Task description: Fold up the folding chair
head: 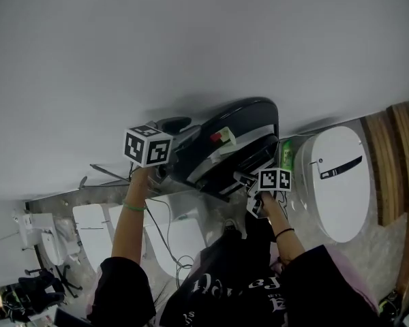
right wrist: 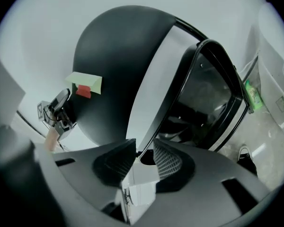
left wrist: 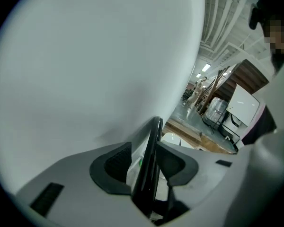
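The black folding chair [head: 235,131] leans against a big white surface [head: 191,46], its two dark panels close together, with a green and red tag [head: 223,135] on one. My left gripper [head: 167,169] is at the chair's left edge. In the left gripper view a thin black frame tube [left wrist: 154,141] runs between the jaws of the left gripper [left wrist: 146,168], with a gap showing beside it. My right gripper [head: 251,180] is at the chair's lower right corner. In the right gripper view the right gripper [right wrist: 144,157] stands slightly open round the chair [right wrist: 113,65]'s frame tube.
A white oval toilet-like fixture [head: 337,182] stands right of the chair, a green bottle [head: 286,154] between them. Wooden boards [head: 395,162] lie at the far right. More white fixtures [head: 95,230] and cables sit on the floor at lower left.
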Demonstrator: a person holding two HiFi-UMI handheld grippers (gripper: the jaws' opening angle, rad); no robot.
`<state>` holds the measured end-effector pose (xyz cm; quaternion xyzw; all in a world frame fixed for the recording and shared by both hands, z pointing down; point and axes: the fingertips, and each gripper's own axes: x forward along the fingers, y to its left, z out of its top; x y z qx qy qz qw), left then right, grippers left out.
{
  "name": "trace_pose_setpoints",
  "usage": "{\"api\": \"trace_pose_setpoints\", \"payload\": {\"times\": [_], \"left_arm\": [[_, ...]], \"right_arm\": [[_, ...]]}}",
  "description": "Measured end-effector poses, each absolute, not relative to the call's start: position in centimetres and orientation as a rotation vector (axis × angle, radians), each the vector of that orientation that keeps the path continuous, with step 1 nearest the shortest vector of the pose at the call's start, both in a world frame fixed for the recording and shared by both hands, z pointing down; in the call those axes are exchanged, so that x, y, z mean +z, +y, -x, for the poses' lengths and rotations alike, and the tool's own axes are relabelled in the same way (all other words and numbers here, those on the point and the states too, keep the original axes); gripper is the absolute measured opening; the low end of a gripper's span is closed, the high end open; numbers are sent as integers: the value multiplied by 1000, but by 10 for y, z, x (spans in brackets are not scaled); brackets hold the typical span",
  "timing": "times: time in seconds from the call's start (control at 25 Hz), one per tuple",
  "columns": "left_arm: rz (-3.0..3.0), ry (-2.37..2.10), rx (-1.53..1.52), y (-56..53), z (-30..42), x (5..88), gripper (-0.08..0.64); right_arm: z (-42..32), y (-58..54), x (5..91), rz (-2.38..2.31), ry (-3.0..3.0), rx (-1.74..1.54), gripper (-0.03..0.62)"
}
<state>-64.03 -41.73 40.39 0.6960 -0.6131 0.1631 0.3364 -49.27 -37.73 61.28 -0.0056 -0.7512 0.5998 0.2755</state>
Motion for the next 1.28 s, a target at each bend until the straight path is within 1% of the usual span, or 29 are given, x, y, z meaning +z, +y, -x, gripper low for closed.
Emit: {"api": "trace_pose_setpoints", "payload": {"times": [0.2,0.36,0.52,0.68,0.76,0.92,1.28], "left_arm": [[-1838,-1678,237,-398,643,365,160],[-1879,-1680,155,-371,618,344,156],[-1880,-1683,32,-336,582,340,108],[-1846,-1739,26,-292,548,355,35],[-1834,-1738,29,-268,529,365,14],[-1830,-1679,23,-229,484,380,8],[-1805,-1628,-104,-182,409,388,5]], "right_arm": [[478,-370,586,9,-2096,1578,101],[468,-361,560,-8,-2173,1528,101],[457,-345,530,-26,-2247,1482,97],[446,-315,490,-29,-2308,1488,78],[439,-294,466,-16,-2350,1507,74],[417,-258,439,-55,-2414,1514,64],[347,-204,431,-173,-2459,1419,50]]}}
